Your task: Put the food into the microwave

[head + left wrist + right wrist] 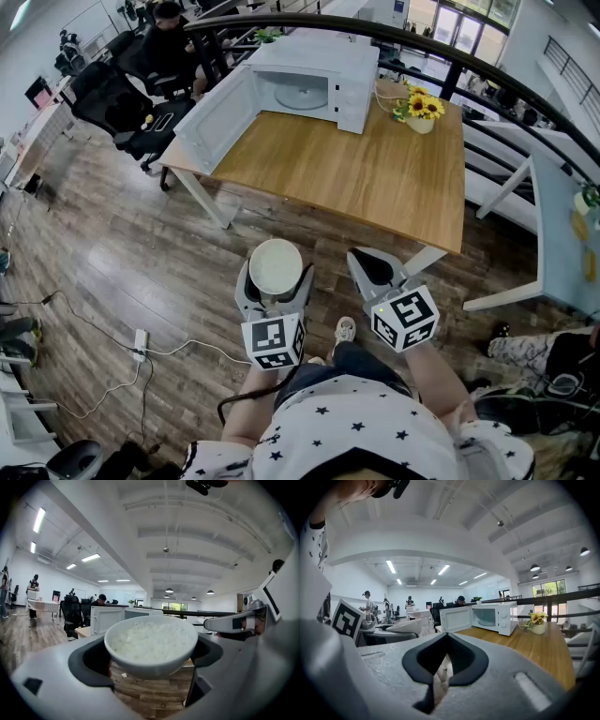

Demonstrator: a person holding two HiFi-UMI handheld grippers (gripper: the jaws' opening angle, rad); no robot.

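A white bowl of rice [276,265] sits between the jaws of my left gripper [275,277], which is shut on it above the wooden floor. In the left gripper view the bowl [151,644] fills the middle and both dark pads press on its sides. My right gripper [373,268] is beside it on the right, shut and empty, and its tips meet in the right gripper view [443,665]. The white microwave [314,82] stands at the far end of the wooden table [375,178]. Its door [217,117] hangs open to the left, and the turntable inside is bare.
A pot of sunflowers [419,108] stands to the right of the microwave. Black office chairs [117,98] and a seated person are beyond the table's left end. A power strip with cables [141,344] lies on the floor at the left. A dark railing [487,70] runs behind the table.
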